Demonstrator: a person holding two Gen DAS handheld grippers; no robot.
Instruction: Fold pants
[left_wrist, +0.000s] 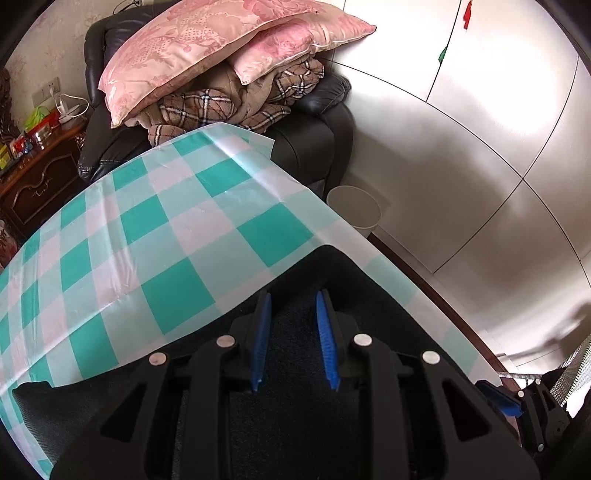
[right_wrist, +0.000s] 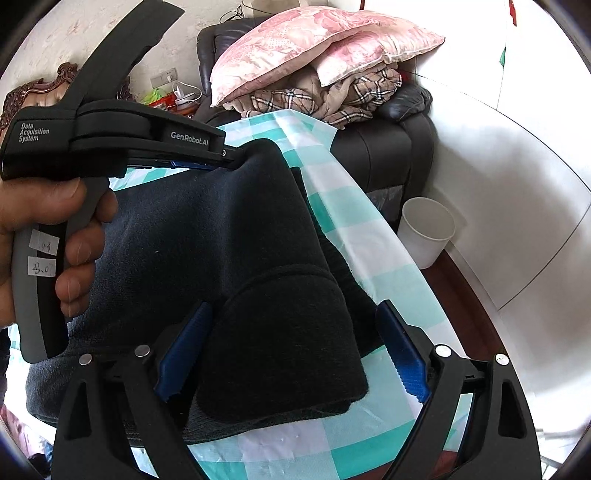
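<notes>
I have the dark pants (right_wrist: 229, 236) lying on the table with the green and white checked cloth (left_wrist: 155, 229), close to its right edge, and they look partly folded, with a rolled end near me. My left gripper (left_wrist: 293, 339) has its blue pads close together with dark cloth between them, and in the right wrist view its tip sits right at the far fold of the pants, so I think it is pinching the fabric there. My right gripper (right_wrist: 291, 354) has its jaws wide apart, one on each side of the rolled end, and the pads are not pressing on it. A hand (right_wrist: 48, 236) holds the left tool. What could go wrong? If I lift with the left one, only a thin bit of cloth may be caught, and it could slip out and the fold would flop open. If my right jaws close too low, they might grab the slippery tablecloth too and drag it. The pants could also slide off the edge toward the white bin (right_wrist: 424, 232) on the floor.
</notes>
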